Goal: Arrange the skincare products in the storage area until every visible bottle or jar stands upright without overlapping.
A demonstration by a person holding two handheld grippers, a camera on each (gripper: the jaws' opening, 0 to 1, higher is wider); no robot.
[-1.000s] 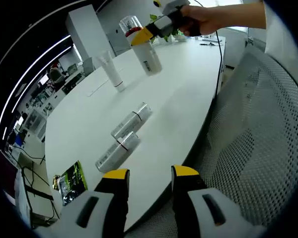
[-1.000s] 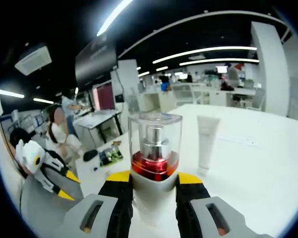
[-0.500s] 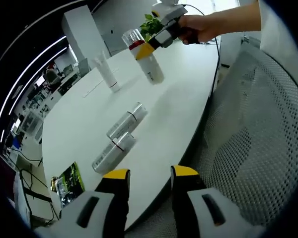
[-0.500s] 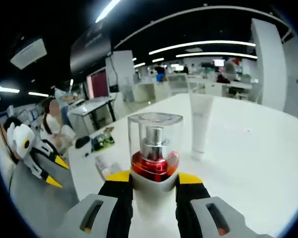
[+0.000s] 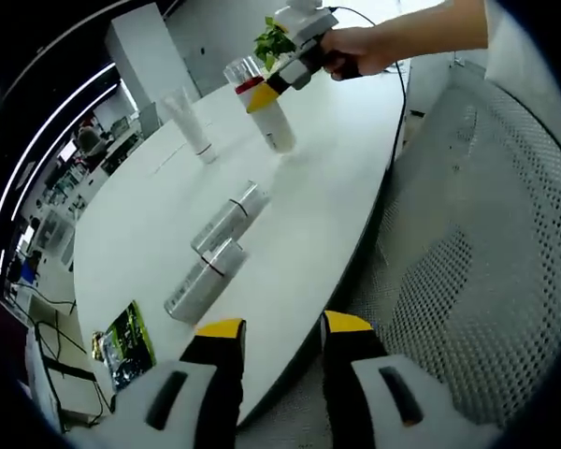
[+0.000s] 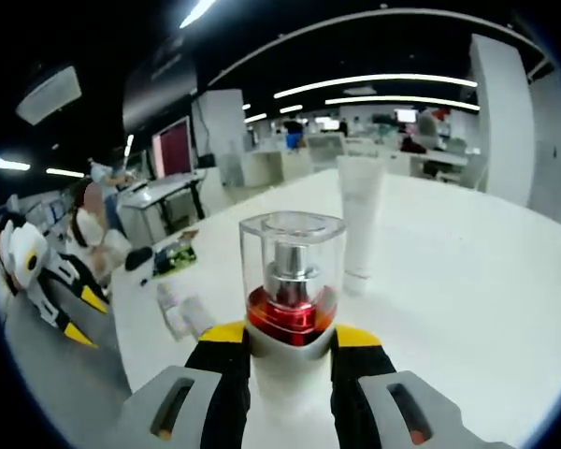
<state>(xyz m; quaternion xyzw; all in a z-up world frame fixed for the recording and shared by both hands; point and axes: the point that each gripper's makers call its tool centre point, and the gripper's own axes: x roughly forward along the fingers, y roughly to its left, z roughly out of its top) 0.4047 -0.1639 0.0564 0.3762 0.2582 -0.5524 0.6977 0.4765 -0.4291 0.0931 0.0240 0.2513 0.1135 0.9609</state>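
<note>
My right gripper (image 6: 280, 339) is shut on a white pump bottle (image 6: 291, 281) with a clear cap and a red collar, held upright. In the left gripper view that bottle (image 5: 273, 126) leans slightly over the white table (image 5: 327, 178), gripped by the right gripper (image 5: 264, 93); whether its base touches the top I cannot tell. A white tube (image 5: 189, 122) (image 6: 359, 221) stands upright just beyond it. Two silver bottles (image 5: 226, 217) (image 5: 204, 279) lie on their sides, end to end. My left gripper (image 5: 280, 339) hangs open by the table's near edge with nothing between its fingers.
A grey mesh chair (image 5: 467, 271) sits close on the right of the table. A green packet (image 5: 126, 341) lies on a lower surface past the table's left edge. A potted plant (image 5: 275, 39) stands at the far end. A person's hand (image 5: 355, 47) holds the right gripper.
The right gripper has carried the pump bottle lower and closer to the white tube. The left gripper's view has shifted a little; the lying bottles have not moved.
</note>
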